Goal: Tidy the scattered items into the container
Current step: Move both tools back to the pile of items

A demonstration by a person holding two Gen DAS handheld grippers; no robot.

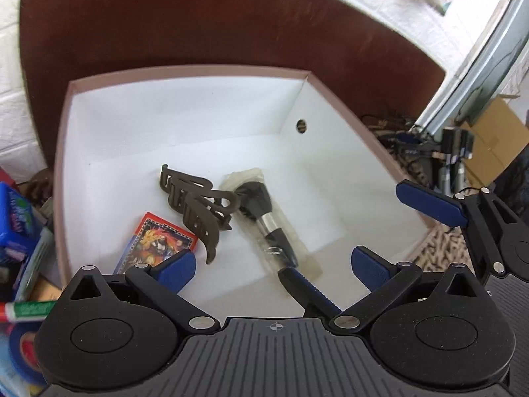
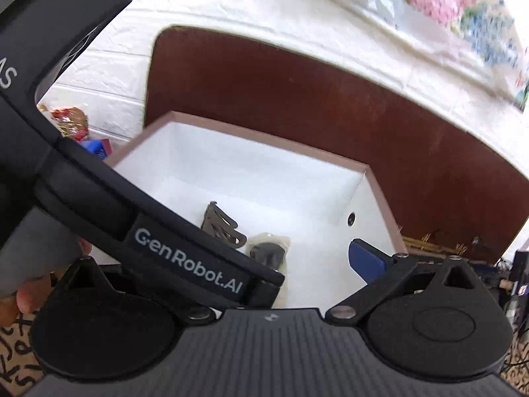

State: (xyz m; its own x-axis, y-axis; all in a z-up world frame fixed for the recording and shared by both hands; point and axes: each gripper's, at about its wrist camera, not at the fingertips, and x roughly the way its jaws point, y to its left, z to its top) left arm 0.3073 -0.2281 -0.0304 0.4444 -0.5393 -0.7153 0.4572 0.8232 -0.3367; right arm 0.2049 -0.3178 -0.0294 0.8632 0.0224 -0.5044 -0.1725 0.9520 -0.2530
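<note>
Between and just beyond the spread, empty jaws of the left gripper (image 1: 272, 261), a white-lined box (image 1: 185, 71) with a dusty-pink rim holds a makeup brush (image 1: 269, 228) in a clear sleeve, bristles pointing away, handle toward the jaws. Left of it lie a ridged brown hair claw (image 1: 198, 205) and a red-bordered card (image 1: 162, 241). The right gripper (image 2: 281, 264), jaws spread, sits behind a black body lettered "GenRobot.AI".
</note>
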